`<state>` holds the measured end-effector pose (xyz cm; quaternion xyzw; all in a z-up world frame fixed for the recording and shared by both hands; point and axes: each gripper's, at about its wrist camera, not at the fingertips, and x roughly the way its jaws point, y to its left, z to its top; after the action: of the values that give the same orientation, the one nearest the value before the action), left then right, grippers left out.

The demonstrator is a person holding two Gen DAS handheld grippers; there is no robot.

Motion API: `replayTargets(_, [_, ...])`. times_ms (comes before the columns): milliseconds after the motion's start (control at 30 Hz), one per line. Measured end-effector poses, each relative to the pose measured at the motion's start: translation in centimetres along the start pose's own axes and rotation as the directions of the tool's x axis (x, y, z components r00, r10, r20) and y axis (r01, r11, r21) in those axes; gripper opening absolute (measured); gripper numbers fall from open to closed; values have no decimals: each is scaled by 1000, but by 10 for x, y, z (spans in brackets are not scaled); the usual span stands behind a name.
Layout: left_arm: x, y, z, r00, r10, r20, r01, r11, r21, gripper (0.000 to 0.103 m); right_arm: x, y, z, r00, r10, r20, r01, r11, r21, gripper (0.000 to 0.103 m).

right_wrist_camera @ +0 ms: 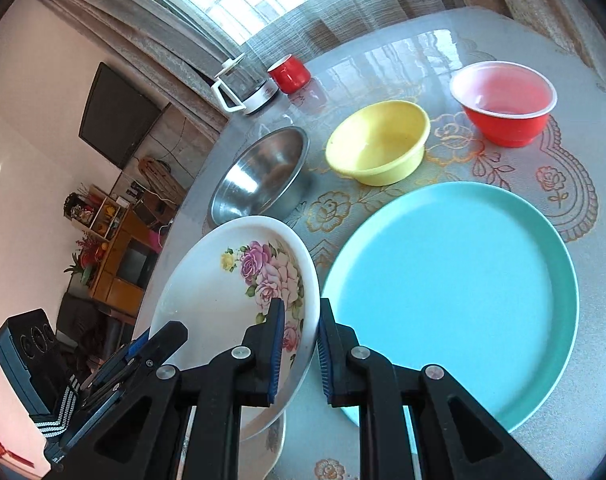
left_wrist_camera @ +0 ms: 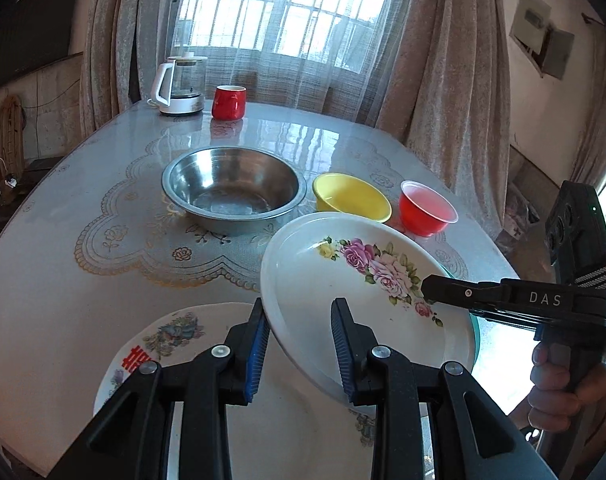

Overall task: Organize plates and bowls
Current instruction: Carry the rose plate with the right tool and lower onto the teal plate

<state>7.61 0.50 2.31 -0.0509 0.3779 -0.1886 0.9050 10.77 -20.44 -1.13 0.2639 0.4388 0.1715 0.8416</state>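
The big round table (left_wrist_camera: 83, 240) has a shiny lace-pattern cover, and all the dishes sit on it. The blue plate (right_wrist_camera: 455, 280) is the biggest dish and lies flat on the table near the right side. Up in the air, tilted, is the white rose plate (left_wrist_camera: 323, 280). It is held from both sides. The left gripper (left_wrist_camera: 299, 344) has the plate's near-left rim between its two blue pads, pinched on it. The right gripper (right_wrist_camera: 301, 344) is closed on the rim on the other side, with one pad over the flowers and one pad under the plate. A hand (left_wrist_camera: 559, 384) holds the right gripper's handle. Under the rose plate lies another white plate (left_wrist_camera: 175, 344) with red marks and flowers, flat on the table. Behind the plates stands the steel bowl (left_wrist_camera: 233, 188). Just to its right is the yellow bowl (left_wrist_camera: 351, 196), and next to that the small red bowl (left_wrist_camera: 427, 208). Far back by the window are a kettle (left_wrist_camera: 179, 84) and a red cup (left_wrist_camera: 228, 102), side by side.
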Motion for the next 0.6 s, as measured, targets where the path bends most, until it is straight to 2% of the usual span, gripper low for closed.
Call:
replayTargets(267, [38, -48, 1, 997, -27, -78, 33, 996, 78, 30, -19, -52, 0, 995, -89, 45, 84, 991, 102, 17])
replayTargets(600, [72, -70, 1, 987, -38, -157, 52, 995, 89, 31, -21, -87, 0, 985, -161, 54, 151, 975, 161, 18])
